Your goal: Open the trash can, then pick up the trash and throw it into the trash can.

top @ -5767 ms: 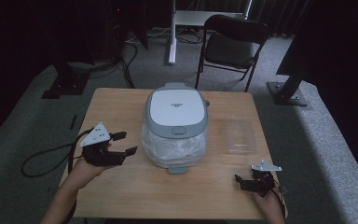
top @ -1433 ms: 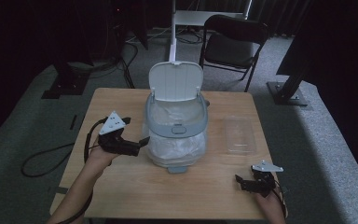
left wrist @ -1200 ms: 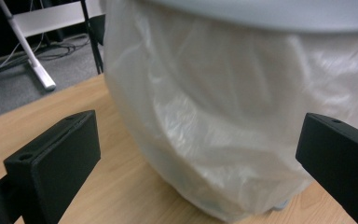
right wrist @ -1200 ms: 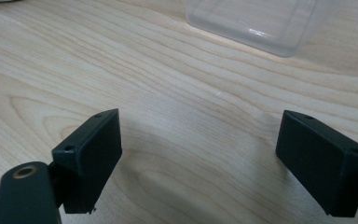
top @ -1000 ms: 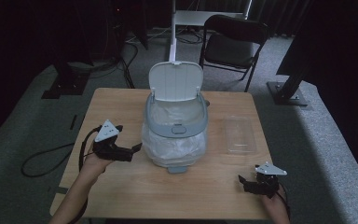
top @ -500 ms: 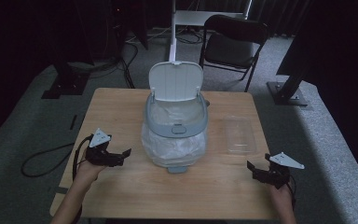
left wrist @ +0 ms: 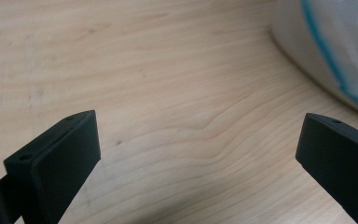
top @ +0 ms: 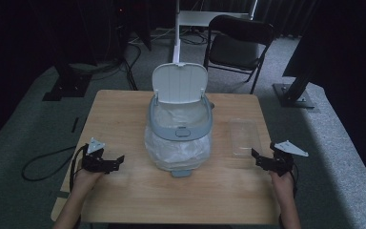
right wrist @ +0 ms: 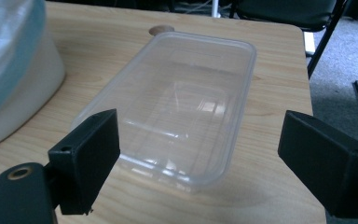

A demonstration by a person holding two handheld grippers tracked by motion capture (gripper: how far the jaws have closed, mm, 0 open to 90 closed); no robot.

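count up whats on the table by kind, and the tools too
lidded bin, lid up, lined with a plastic bag: 1
clear plastic container, empty: 1
tools, both open, holding nothing: 2 (left tool, right tool)
total: 4

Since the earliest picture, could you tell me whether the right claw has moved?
Yes. The right claw has shifted up the table toward the clear plastic tray, and now sits open just short of its near end.
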